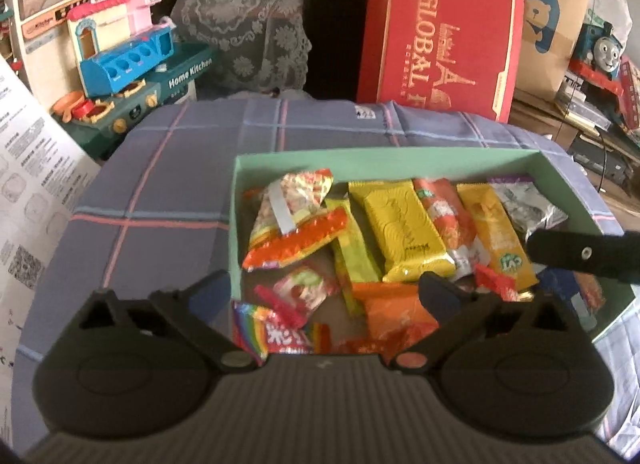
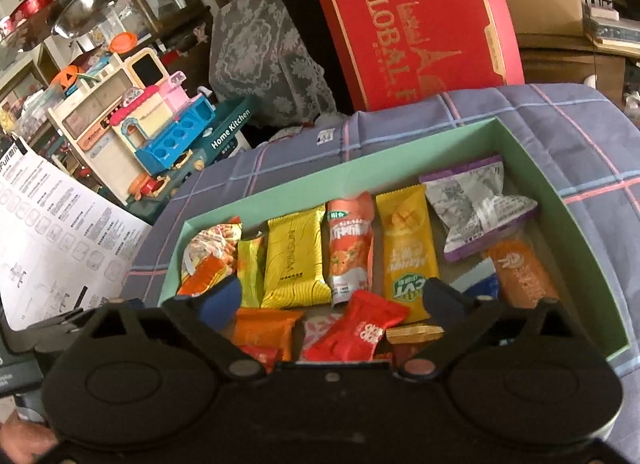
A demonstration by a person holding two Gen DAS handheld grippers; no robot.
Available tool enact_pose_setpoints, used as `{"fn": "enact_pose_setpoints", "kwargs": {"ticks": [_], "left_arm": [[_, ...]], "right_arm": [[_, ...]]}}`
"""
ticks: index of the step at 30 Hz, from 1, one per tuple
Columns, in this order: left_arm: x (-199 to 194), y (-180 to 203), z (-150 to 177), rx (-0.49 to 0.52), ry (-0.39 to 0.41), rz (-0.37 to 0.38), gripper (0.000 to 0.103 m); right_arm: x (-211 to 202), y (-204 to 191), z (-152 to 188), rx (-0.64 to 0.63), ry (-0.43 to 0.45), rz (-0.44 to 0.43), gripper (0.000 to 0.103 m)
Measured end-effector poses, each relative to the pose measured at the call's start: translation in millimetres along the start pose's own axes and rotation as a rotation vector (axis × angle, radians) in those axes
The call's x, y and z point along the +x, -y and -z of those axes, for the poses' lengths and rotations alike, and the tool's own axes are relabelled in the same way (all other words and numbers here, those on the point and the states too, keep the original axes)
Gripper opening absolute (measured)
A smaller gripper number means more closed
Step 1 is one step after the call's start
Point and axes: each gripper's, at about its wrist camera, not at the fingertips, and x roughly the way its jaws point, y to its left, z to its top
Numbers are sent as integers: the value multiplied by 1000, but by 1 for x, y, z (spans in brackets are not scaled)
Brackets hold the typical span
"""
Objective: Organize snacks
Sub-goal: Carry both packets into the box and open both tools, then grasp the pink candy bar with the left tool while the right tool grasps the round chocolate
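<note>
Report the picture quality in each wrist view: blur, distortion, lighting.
Left wrist view: fisheye bends the green box rim, corners go black, and the wrappers look soft; the open left gripper is dark. Right wrist view: sharper, with print on the yellow packet legible, the same curved edges, dim room behind, and the open right gripper nearly silhouetted.

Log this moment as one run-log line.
left gripper: open, empty | right gripper: open, empty | snacks: in green box

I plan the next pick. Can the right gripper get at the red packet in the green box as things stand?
Probably yes. The right gripper is open and empty, and the red packet lies on top of the pile in the green box, right between its fingers; nothing covers it.
</note>
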Motion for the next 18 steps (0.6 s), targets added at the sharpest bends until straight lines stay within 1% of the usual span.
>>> {"fn": "enact_pose_setpoints", "kwargs": {"ticks": [5,12,18], "left_arm": [[-10,-4,12,-19,-17,14,103],[-45,-18,38,-66,4,31,103],[-69,-35,62,-82,23,7,103]], "right_arm": [[-7,-1,4,7,-15,-12,103],[-26,-10,17,-15,-29,-19,103],[-48,-20,34,-31,-37,-37,103]]}}
